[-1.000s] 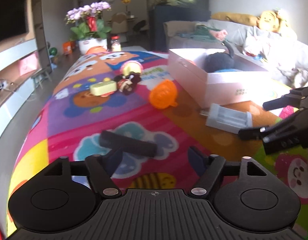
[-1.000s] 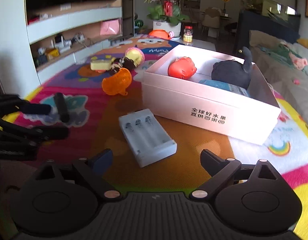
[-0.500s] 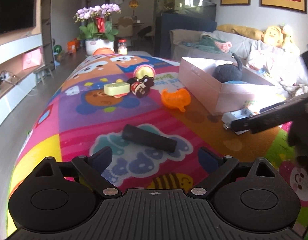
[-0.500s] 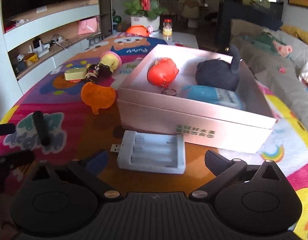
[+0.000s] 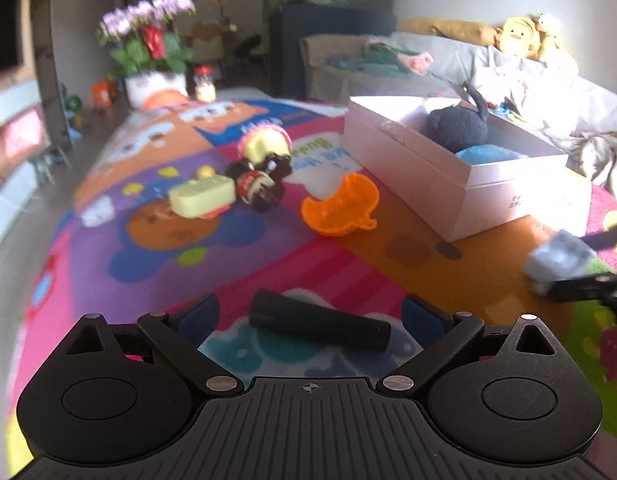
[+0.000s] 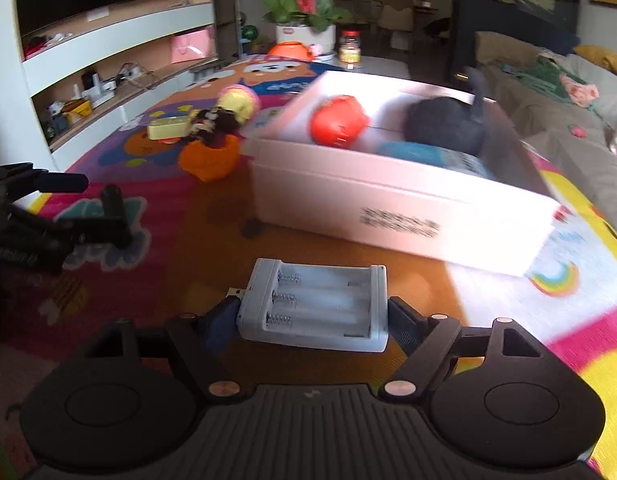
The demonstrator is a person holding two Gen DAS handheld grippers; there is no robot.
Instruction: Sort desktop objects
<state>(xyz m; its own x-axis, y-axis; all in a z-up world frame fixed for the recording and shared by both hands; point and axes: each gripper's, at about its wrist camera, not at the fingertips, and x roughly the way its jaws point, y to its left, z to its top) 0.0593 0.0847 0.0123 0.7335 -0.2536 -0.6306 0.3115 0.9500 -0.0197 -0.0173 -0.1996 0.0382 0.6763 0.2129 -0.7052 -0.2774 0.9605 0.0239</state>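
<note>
My right gripper (image 6: 312,316) is shut on a grey battery charger (image 6: 316,306) and holds it just above the mat, in front of the white box (image 6: 388,208). The box holds a red toy (image 6: 338,120), a black plush (image 6: 444,124) and a blue item (image 6: 424,156). My left gripper (image 5: 310,314) is open, its fingers on either side of a black cylinder (image 5: 318,324) lying on the mat. The charger also shows at the right of the left wrist view (image 5: 558,262).
An orange funnel-like toy (image 5: 340,210), a pale yellow box (image 5: 200,196) and a doll figure (image 5: 262,168) lie on the colourful mat (image 5: 148,240). A flower pot (image 6: 304,36) and jar (image 6: 350,48) stand at the far end. A sofa (image 5: 508,76) runs along the right.
My right gripper closed on the charger and lifted it. My left gripper moved forward so the black cylinder lies between its open fingers.
</note>
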